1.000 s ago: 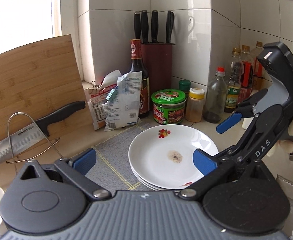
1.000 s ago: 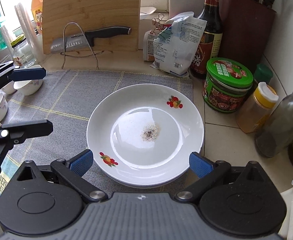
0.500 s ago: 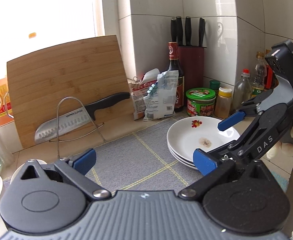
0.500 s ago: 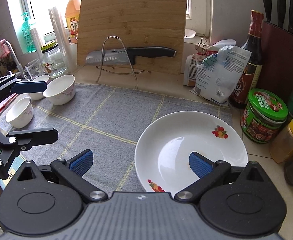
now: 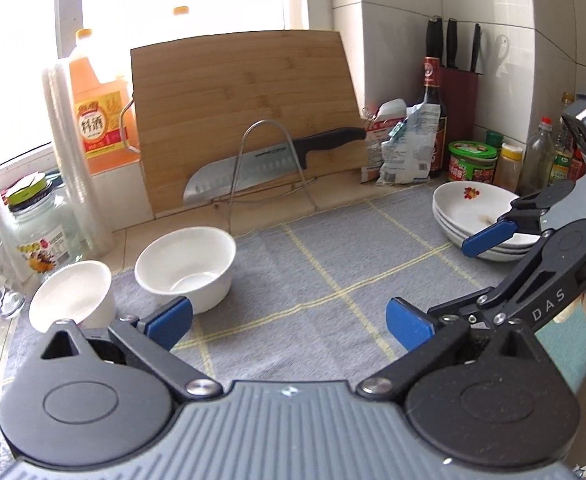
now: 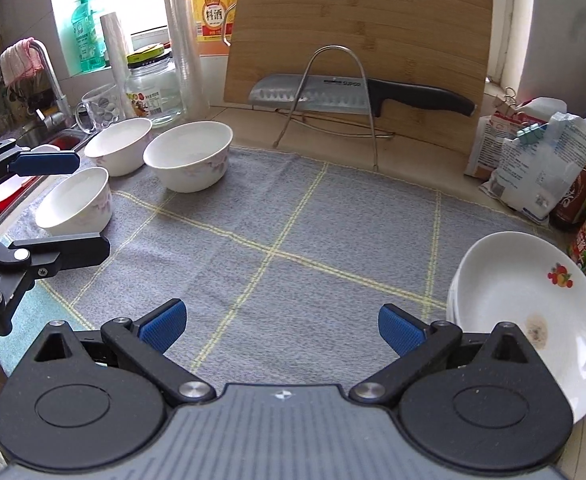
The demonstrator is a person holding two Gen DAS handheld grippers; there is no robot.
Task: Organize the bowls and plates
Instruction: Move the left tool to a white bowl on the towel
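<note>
Right wrist view has swung away from the stacked plates (image 6: 533, 304), now at the mat's right edge, toward three bowls (image 6: 189, 160) far left; both right gripper (image 6: 281, 324) and left gripper (image 5: 289, 320) gape wide, empty, so bowls come next, I judge

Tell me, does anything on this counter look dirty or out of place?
Yes. The top plate of the stack on the mat's right side has a brownish speckled stain in its well, so it looks unwashed. The three bowls on the left stand apart, not yet stacked.

Bowls (image 6: 189, 162) left on mat (image 6: 293, 248); plate stack (image 6: 533, 304) right.
</note>
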